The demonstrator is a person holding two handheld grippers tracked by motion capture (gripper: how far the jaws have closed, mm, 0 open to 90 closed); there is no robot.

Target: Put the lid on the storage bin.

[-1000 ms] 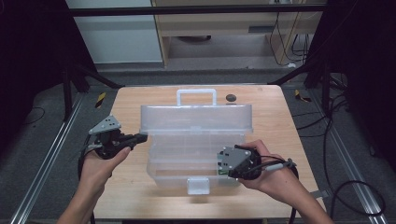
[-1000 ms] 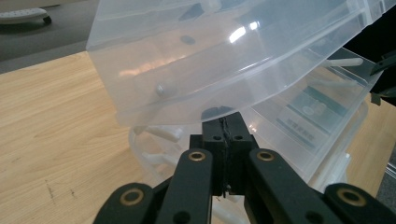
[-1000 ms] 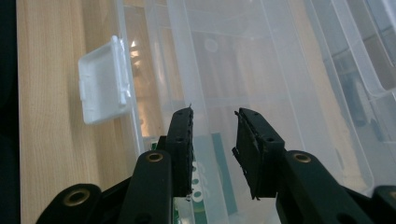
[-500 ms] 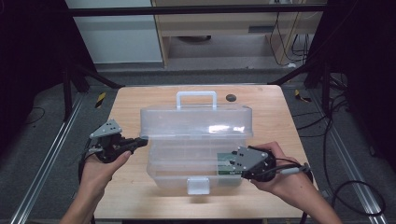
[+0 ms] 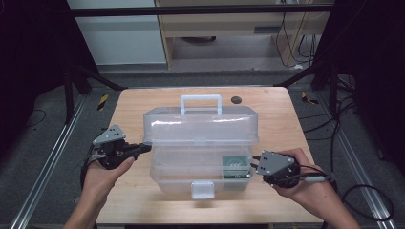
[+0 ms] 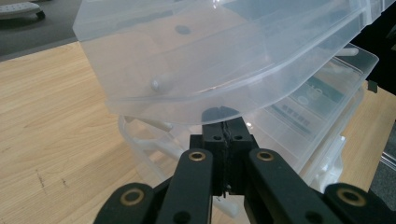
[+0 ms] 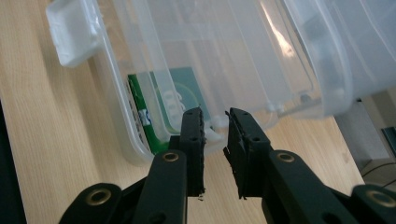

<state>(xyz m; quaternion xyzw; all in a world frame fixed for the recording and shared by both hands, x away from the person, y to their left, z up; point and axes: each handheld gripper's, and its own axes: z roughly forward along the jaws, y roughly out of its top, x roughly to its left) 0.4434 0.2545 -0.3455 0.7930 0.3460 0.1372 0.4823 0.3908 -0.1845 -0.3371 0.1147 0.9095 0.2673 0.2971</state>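
1. The clear plastic toolbox (image 5: 200, 148) sits in the middle of the wooden table (image 5: 272, 109), with its white handle (image 5: 200, 101) on the far side and its white latch (image 5: 201, 189) facing me.
2. Its lid (image 5: 200, 126) is tilted, raised above the base rather than seated on it.
3. My left gripper (image 5: 143, 149) is at the lid's left end; in the left gripper view its jaws are pressed together right under the lid's rim (image 6: 205, 114), touching it.
4. My right gripper (image 5: 254, 160) is at the box's right end, jaws parted, empty, with the base's rim between them in the right gripper view.
5. The table is pale wood with a dark round mark (image 5: 235, 99) near the far edge; around it are grey floor, black frame rails and cables.
6. Inside the base, at its right front corner, lies a green packet (image 5: 236, 167).
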